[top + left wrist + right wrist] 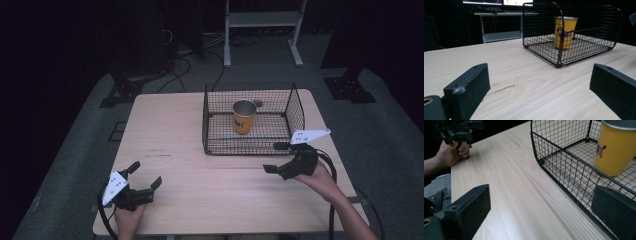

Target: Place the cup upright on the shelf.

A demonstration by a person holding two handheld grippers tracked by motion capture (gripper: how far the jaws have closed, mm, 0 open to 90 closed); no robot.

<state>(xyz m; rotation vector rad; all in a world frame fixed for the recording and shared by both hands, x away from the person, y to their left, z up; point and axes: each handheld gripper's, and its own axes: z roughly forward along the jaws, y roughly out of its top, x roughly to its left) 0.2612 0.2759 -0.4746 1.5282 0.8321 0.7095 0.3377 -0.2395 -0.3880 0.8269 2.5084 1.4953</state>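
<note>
Here, a yellow cup (244, 117) stands upright inside a wire basket (212, 122), just beyond the right gripper (276, 156), jaws spread wide; the left gripper (145, 176) (equally wide, holding nothing) hangs well apart. No grasp yet begun, seemingly.

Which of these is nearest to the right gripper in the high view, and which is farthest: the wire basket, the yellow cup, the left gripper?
1. The wire basket: its front edge lies just ahead of the right gripper.
2. The yellow cup: upright inside the basket, farther back.
3. The left gripper: far off at the table's left front corner.
</note>
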